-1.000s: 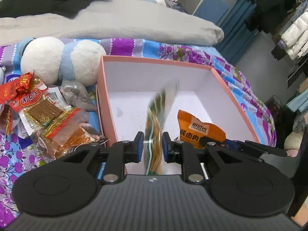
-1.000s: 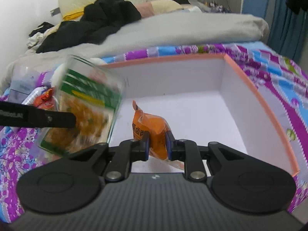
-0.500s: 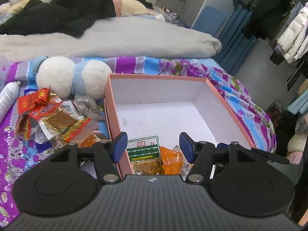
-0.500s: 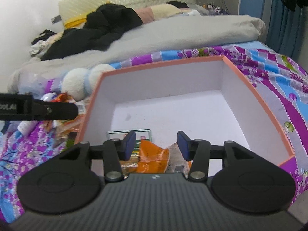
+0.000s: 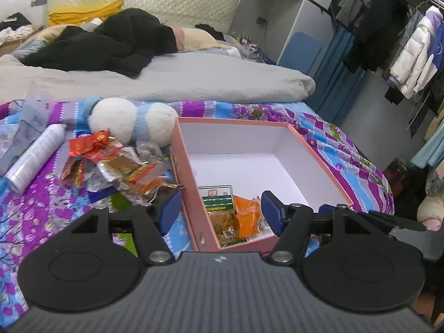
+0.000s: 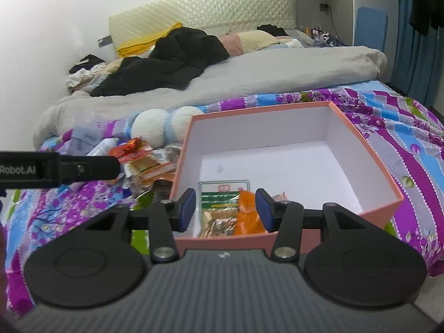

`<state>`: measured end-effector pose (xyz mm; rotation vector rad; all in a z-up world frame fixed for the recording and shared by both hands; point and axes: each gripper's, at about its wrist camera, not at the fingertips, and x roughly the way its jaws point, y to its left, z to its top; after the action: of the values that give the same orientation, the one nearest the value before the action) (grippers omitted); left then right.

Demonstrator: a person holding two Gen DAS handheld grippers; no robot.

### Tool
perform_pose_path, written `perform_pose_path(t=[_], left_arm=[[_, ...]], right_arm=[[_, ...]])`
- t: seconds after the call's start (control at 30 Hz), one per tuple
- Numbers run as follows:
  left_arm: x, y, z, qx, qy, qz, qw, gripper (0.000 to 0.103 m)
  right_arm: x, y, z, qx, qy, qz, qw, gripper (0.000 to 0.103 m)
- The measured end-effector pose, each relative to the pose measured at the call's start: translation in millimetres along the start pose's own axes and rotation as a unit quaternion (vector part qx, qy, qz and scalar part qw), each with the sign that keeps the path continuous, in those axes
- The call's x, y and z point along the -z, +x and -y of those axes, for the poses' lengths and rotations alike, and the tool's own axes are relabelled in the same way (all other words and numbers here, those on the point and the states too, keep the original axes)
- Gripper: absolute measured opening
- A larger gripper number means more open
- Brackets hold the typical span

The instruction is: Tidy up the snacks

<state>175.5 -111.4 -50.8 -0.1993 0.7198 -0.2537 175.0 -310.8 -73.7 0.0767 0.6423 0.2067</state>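
A pink box (image 5: pixel 183 161) with a white inside sits on the flowered bedspread; it also shows in the right wrist view (image 6: pixel 363 138). A green-labelled snack pack (image 5: pixel 219 202) (image 6: pixel 222 194) and an orange snack pack (image 5: pixel 247 216) (image 6: pixel 248 213) lie in its near left corner. A pile of red and orange snack packs (image 5: pixel 116 166) (image 6: pixel 144 163) lies left of the box. My left gripper (image 5: pixel 220 212) is open and empty above the box's near edge. My right gripper (image 6: pixel 226 208) is open and empty above the same corner.
A white and blue plush toy (image 5: pixel 130 122) lies behind the snack pile. A white spray can (image 5: pixel 36 155) lies at far left. A grey duvet (image 5: pixel 166 83) and black clothes (image 5: pixel 111 44) cover the bed behind. The bed's edge drops off at right by hanging clothes (image 5: pixel 410 50).
Both grippers opened and let their snack packs go into the box. Both then pulled back and up from the box.
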Motion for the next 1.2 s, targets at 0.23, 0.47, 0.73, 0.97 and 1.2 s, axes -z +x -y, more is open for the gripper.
perform_pose_path(t=[0.23,0.47,0.73,0.97,1.2], left_arm=[[22.7,-45.5,-10.8,-0.029,-0.012,0.024,0.9992,0.075],[55.1,-82.4,-29.1,-0.053,-0.040,0.040,0.9970,0.076],[97.9,-112.4,-55.5,-0.080,-0.083,0.038,0.9926,0.076],[106.0,-98.7,-82.1,-0.091,-0.111,0.021,0.9895,0.076],[92.4,-75.2,-106.0,-0.092,-0.132,0.015,0.9869,0.076]], right_arm=[[18.5,-30.0,-18.4,-0.013,-0.010,0.013,1.000,0.050],[36.4,-53.7,-36.9,-0.040,-0.027,0.028,0.998,0.050],[62.3,-67.2,-64.0,-0.084,-0.061,0.024,0.994,0.050],[71.7,-58.4,-80.4,-0.092,-0.091,0.019,0.991,0.050],[62.1,-38.4,-87.1,-0.105,-0.101,0.014,0.989,0.050]])
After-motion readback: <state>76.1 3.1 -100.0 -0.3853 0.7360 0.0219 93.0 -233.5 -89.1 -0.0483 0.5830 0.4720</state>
